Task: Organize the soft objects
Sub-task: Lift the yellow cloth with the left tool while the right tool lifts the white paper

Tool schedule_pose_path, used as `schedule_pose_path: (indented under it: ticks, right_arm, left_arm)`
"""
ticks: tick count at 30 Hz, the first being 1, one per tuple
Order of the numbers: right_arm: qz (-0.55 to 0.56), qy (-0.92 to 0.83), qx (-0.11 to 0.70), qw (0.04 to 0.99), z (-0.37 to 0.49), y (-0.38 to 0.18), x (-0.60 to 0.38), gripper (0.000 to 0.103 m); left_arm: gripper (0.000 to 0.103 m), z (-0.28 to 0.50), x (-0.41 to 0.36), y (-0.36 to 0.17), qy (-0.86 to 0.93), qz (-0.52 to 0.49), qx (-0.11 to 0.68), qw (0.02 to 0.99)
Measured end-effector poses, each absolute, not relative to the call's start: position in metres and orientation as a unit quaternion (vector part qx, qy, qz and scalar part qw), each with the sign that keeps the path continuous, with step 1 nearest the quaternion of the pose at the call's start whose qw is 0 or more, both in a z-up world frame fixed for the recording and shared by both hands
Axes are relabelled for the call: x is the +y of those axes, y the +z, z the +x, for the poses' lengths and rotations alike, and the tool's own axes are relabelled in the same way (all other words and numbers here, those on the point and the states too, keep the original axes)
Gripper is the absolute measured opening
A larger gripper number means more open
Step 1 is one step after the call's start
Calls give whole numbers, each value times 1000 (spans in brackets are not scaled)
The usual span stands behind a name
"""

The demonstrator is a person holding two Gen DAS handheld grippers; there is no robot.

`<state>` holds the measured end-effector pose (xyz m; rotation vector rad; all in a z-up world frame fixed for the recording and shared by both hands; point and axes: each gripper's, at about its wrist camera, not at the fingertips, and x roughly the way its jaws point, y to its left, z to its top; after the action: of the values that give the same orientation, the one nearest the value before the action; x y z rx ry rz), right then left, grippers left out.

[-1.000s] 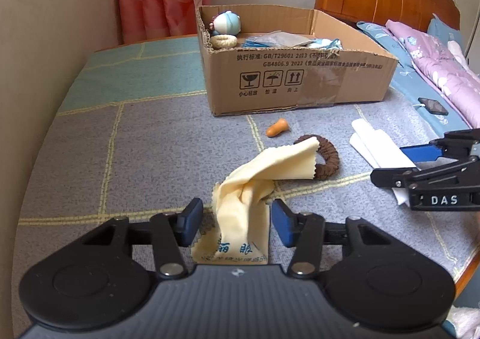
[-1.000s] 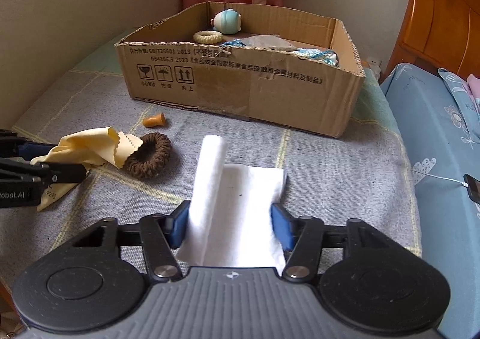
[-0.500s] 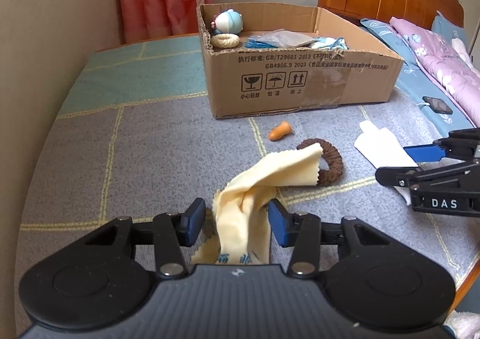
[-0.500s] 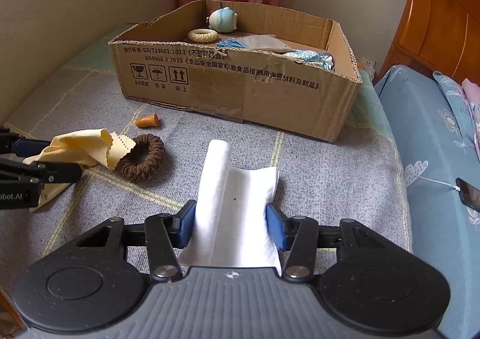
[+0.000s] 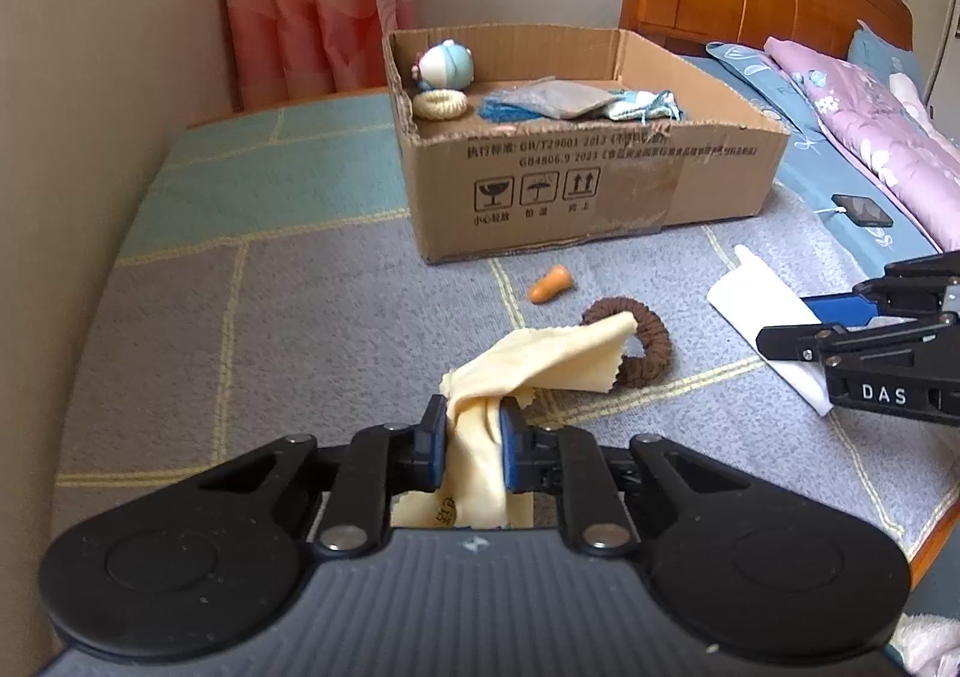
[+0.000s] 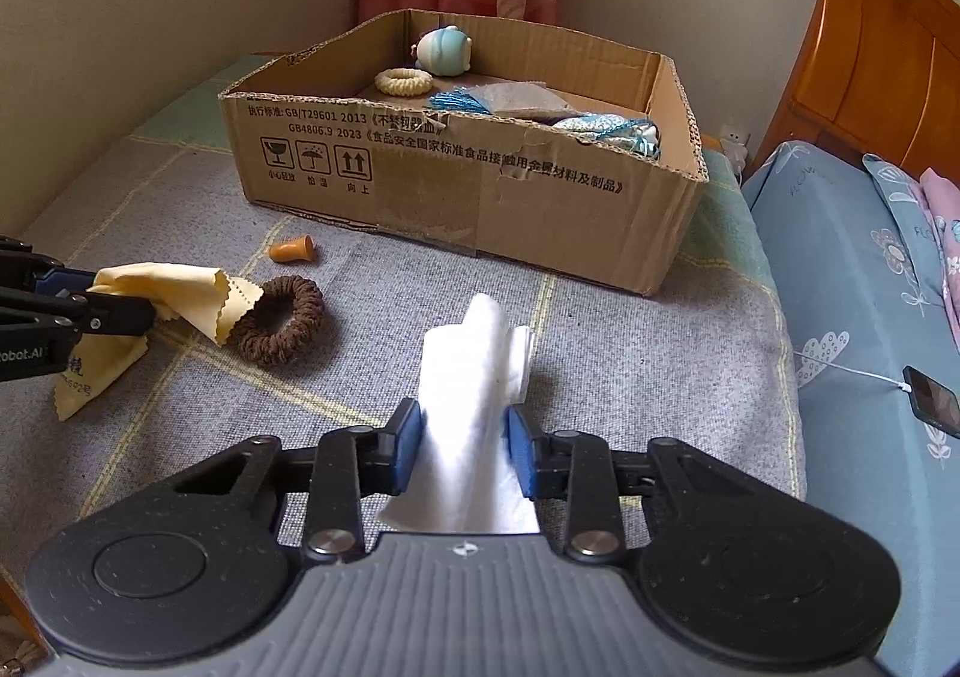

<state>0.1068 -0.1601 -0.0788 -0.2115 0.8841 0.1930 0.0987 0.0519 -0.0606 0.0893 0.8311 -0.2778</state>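
Cloths now bunched; cardboard box (image 5: 600,185) holds plush toy (image 5: 445,66).

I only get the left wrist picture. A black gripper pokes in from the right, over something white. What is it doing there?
Observer: The right wrist view looks along that right gripper. Its jaws have just been closing, and its blue pads now squeeze a white cloth bunched up between them.
Operator: And my yellow cloth, is all of it off the bed?
Observer: No. Seen from the side, the left gripper has just closed on the yellow cloth, but a printed corner trails down onto the blanket beneath the gripper.
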Motion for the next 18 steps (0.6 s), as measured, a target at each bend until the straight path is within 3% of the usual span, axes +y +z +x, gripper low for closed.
schedule_pose_path:
  ticks: [18]
  right_arm:
    - [-101,102,417,898,100,-60,-170,32]
  left_arm:
    - [15,91,49,-27,-152,75,363,916]
